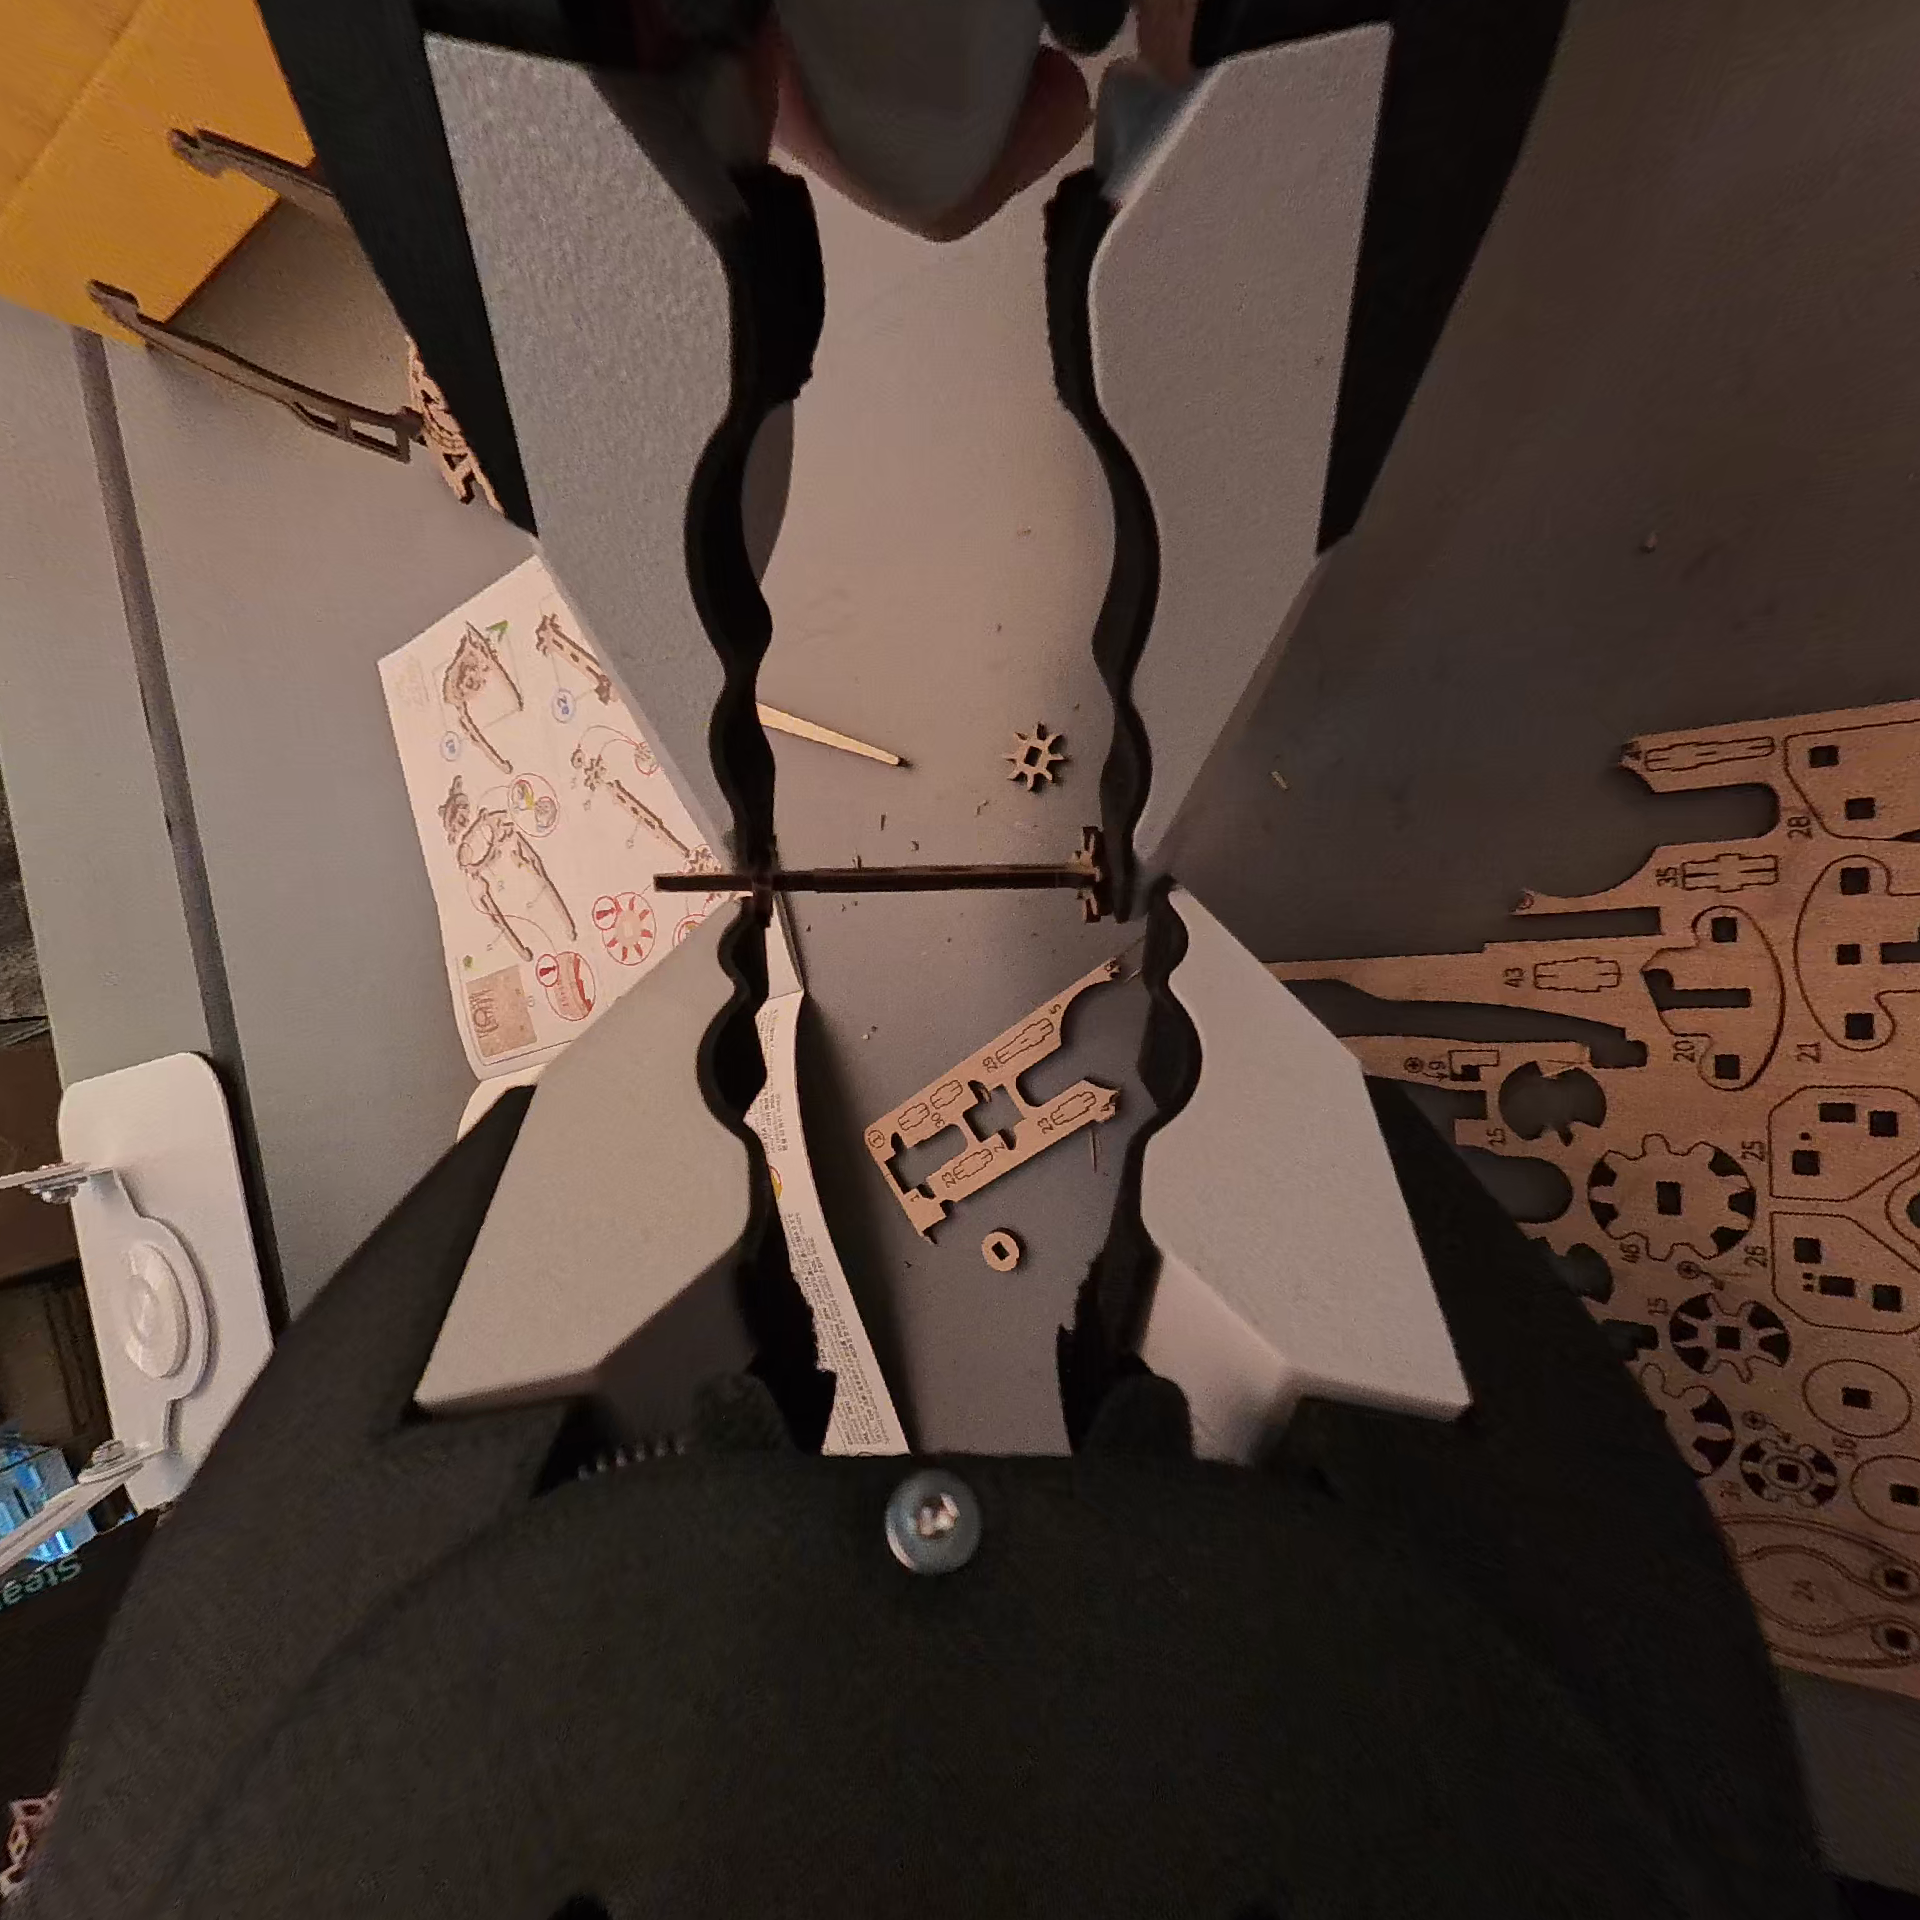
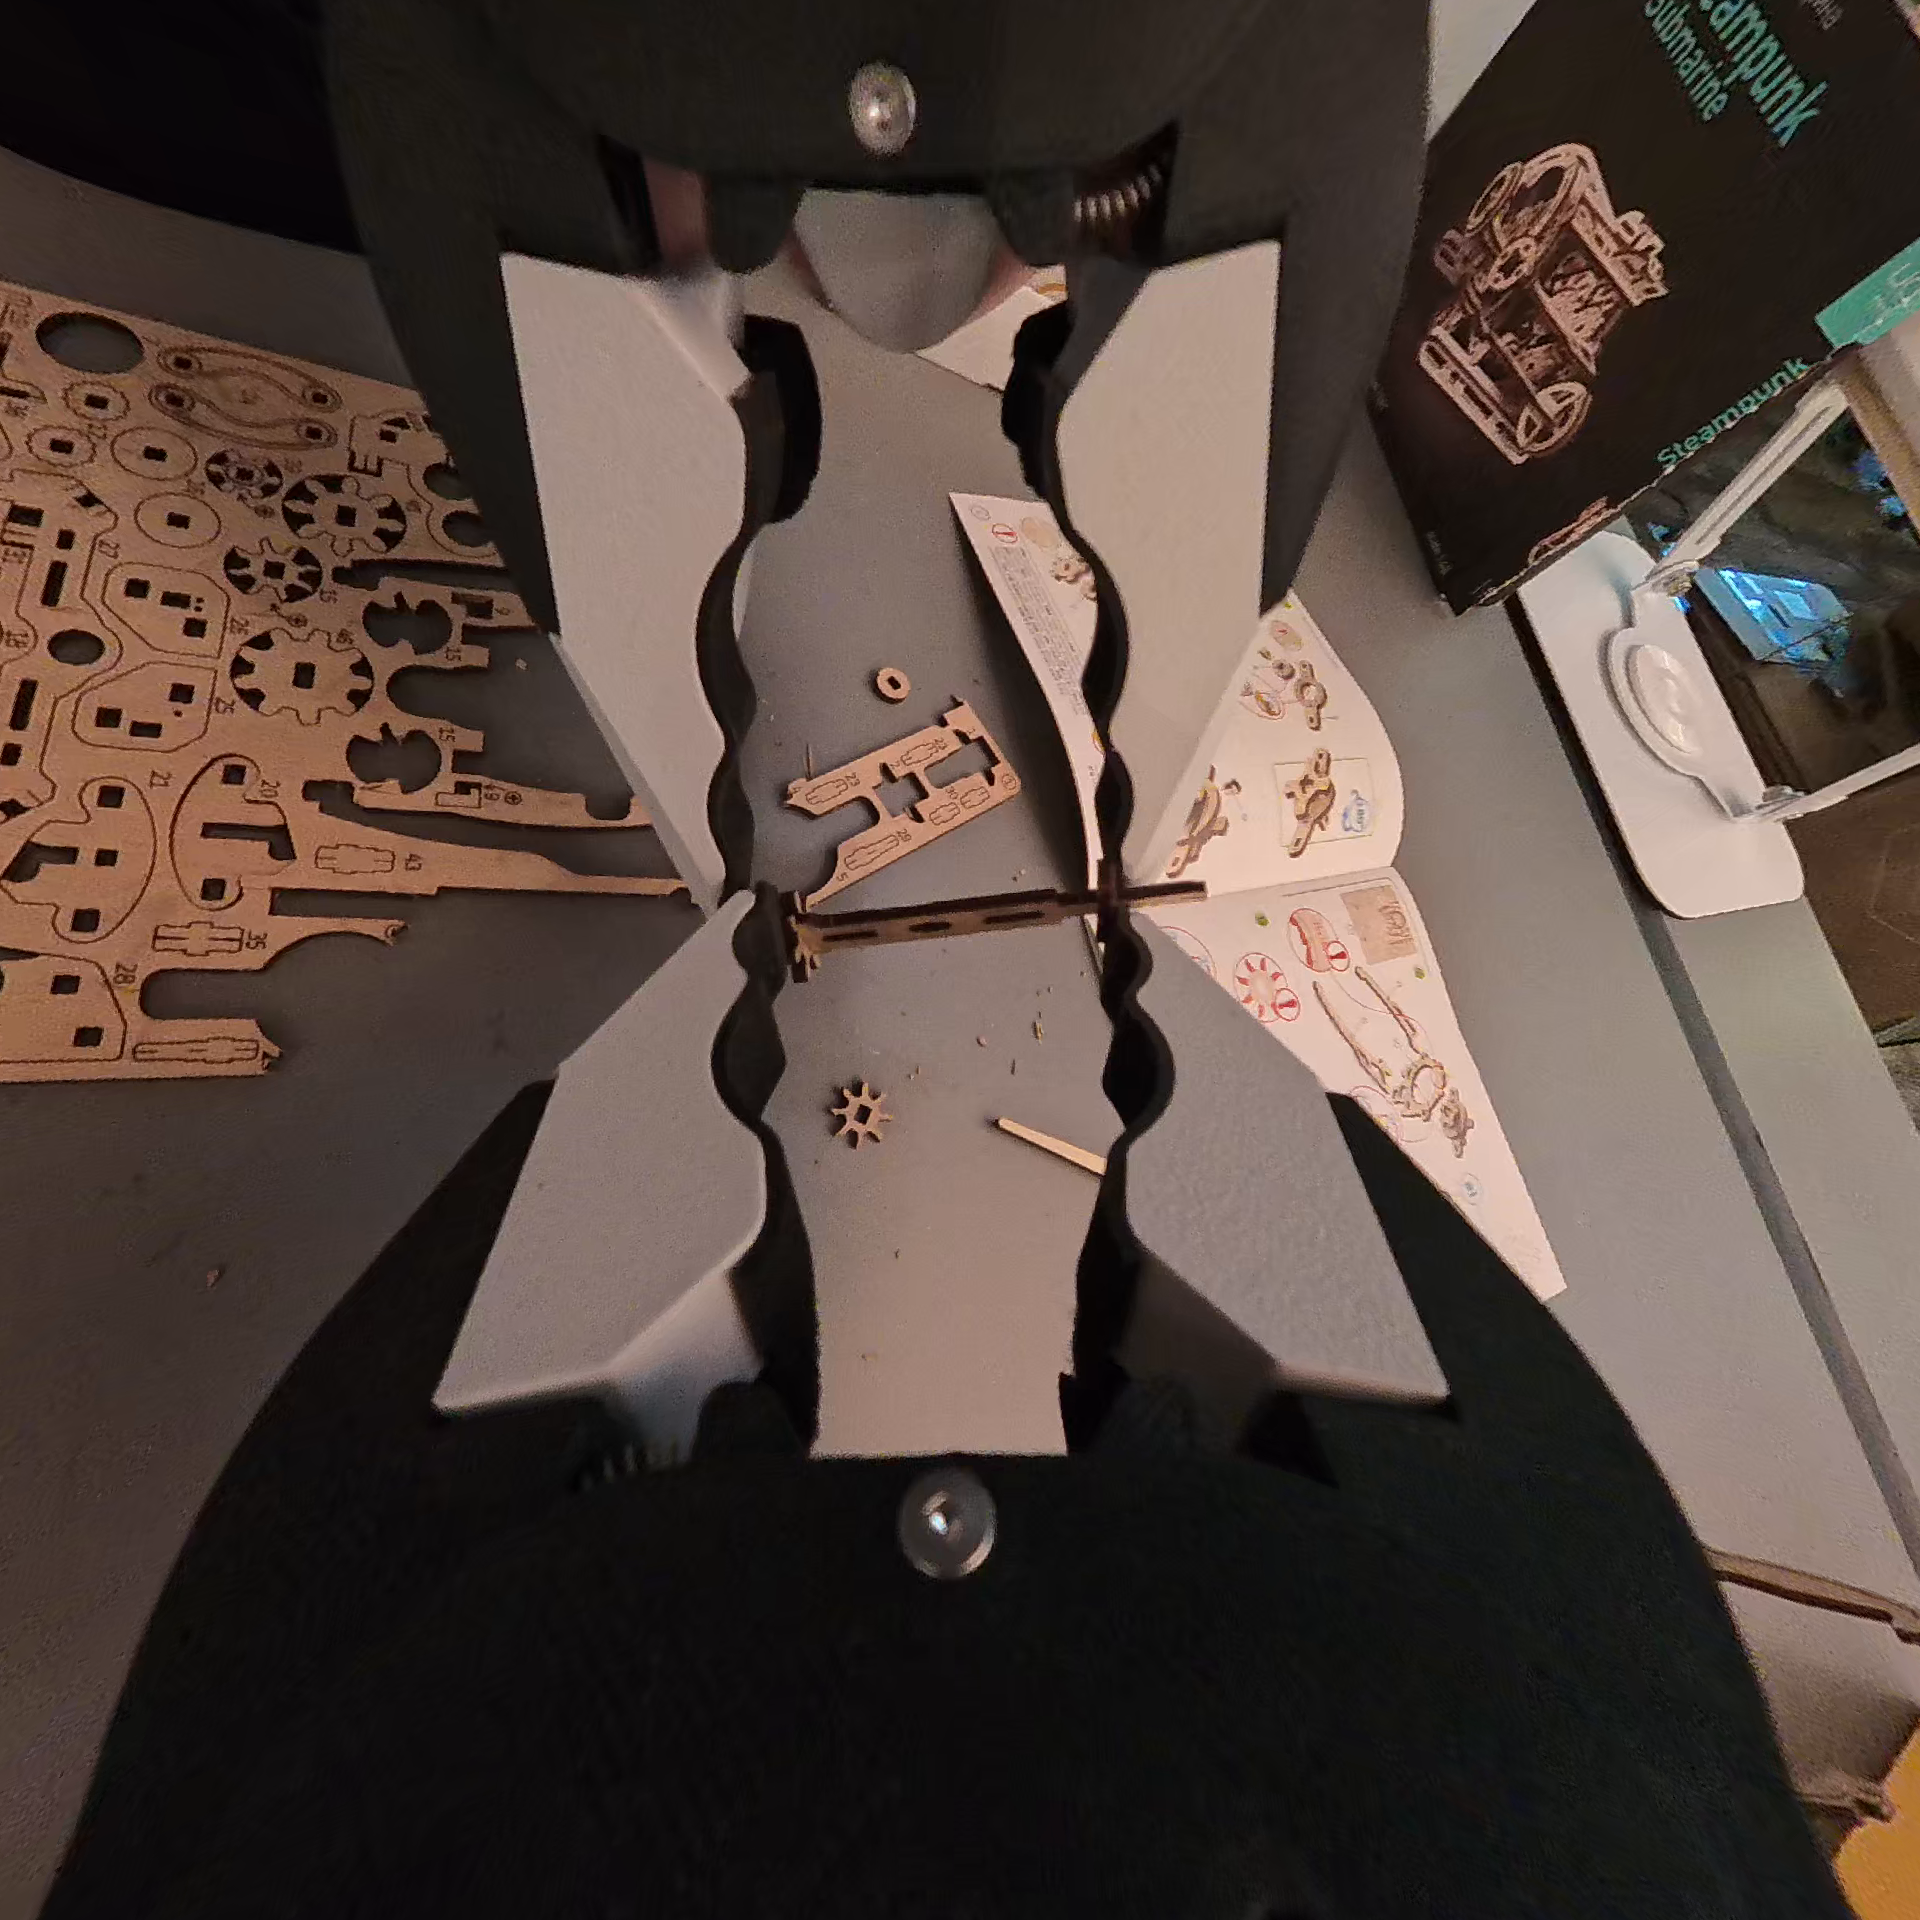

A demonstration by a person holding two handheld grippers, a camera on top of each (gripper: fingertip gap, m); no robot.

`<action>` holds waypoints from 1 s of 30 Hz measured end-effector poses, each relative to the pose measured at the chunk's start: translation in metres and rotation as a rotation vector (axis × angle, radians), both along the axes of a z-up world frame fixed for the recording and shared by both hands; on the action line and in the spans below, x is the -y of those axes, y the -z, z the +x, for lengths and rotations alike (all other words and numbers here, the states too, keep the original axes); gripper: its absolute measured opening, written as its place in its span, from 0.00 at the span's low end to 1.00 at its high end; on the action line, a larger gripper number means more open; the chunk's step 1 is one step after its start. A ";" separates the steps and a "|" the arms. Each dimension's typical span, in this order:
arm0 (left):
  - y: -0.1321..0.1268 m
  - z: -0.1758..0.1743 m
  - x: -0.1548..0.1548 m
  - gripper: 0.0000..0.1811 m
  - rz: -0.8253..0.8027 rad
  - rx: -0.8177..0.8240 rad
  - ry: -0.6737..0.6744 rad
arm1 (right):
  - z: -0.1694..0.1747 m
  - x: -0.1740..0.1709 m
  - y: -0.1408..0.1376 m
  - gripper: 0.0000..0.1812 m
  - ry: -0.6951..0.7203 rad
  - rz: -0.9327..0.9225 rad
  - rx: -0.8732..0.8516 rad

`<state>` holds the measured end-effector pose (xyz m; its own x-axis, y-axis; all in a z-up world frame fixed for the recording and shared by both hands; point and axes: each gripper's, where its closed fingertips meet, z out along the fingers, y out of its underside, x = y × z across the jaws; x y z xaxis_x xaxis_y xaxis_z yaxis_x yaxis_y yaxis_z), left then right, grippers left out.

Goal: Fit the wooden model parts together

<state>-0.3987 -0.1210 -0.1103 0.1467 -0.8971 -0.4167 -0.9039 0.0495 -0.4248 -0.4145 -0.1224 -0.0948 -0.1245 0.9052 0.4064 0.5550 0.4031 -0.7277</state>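
Note:
A thin dark wooden strip with a small gear on one end spans the gap where my two grippers meet tip to tip above the grey table. In the right wrist view the strip lies across my right gripper, with its gear end against one fingertip and its far end poking past the other. The right jaws seem to clamp it lengthwise. My left gripper stands with jaws wide apart just below the strip, not clearly touching it.
On the table lie a loose small gear, a wooden stick, a small cut-out sheet piece, a ring, a large laser-cut plywood sheet, an instruction leaflet, a yellow box and a dark kit box. Left and right tips are no more than a few centimetres apart.

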 end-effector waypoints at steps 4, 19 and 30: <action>-0.002 0.001 -0.001 0.40 -0.001 0.020 0.005 | 0.001 -0.001 -0.001 0.33 -0.003 -0.010 -0.006; -0.030 0.009 -0.012 0.43 0.218 0.082 0.039 | 0.009 -0.009 -0.022 0.34 0.010 -0.038 -0.093; -0.025 0.010 -0.012 0.38 0.264 0.014 0.065 | 0.009 -0.011 -0.019 0.33 0.023 0.009 -0.068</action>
<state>-0.3887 -0.1094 -0.0855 0.1001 -0.7651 -0.6361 -0.8893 0.2180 -0.4021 -0.4056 -0.1117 -0.0762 -0.0752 0.9036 0.4217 0.5141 0.3976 -0.7601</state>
